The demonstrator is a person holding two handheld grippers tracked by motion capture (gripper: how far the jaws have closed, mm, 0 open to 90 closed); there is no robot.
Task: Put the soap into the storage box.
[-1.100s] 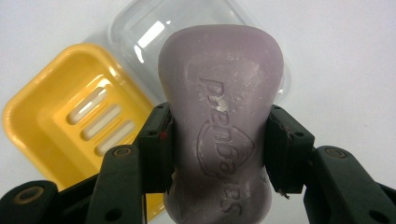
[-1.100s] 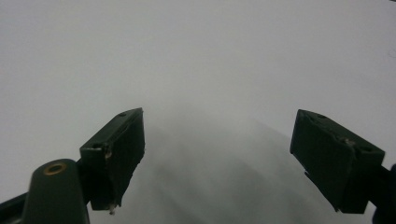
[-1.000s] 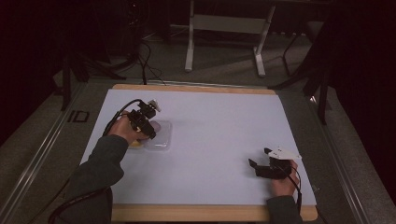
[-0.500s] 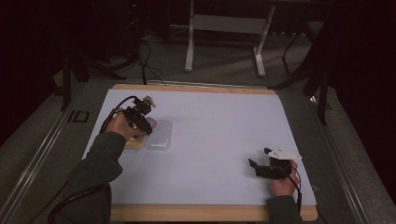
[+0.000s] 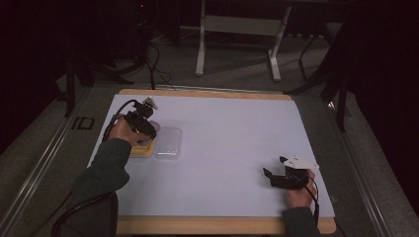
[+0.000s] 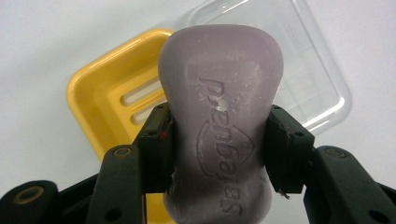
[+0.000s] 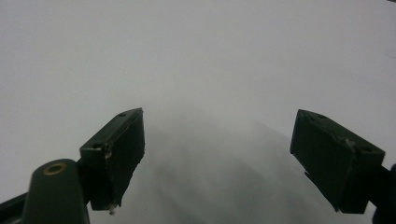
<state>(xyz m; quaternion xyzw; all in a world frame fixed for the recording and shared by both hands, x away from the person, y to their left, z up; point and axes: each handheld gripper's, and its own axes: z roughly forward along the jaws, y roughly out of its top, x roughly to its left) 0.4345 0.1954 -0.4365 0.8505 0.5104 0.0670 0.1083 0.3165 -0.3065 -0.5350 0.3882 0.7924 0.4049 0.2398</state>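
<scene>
A pale purple bar of soap [image 6: 222, 121] with raised lettering is clamped between the pads of my left gripper [image 6: 218, 140], held just above a yellow soap dish [image 6: 109, 100]. A clear plastic lid [image 6: 303, 70] lies beside the dish. From the high view, my left gripper [image 5: 143, 129] hovers over the yellow soap dish [image 5: 141, 149] at the table's left, with the clear lid [image 5: 168, 143] to its right. My right gripper [image 5: 276, 177] rests near the front right of the table; in its own view my right gripper [image 7: 217, 158] stands open over bare white surface.
The white table top [image 5: 232, 138] has a wooden edge [image 5: 207, 224] at the front and another at the back. Beyond the table stands a metal stand [image 5: 237, 34] on a dark floor, and a cable [image 5: 158, 74] trails off behind the left side.
My left hand has carried the soap a little toward the table's left and back, leaving the clear lid and coming over the yellow dish. The right hand has stayed put.
</scene>
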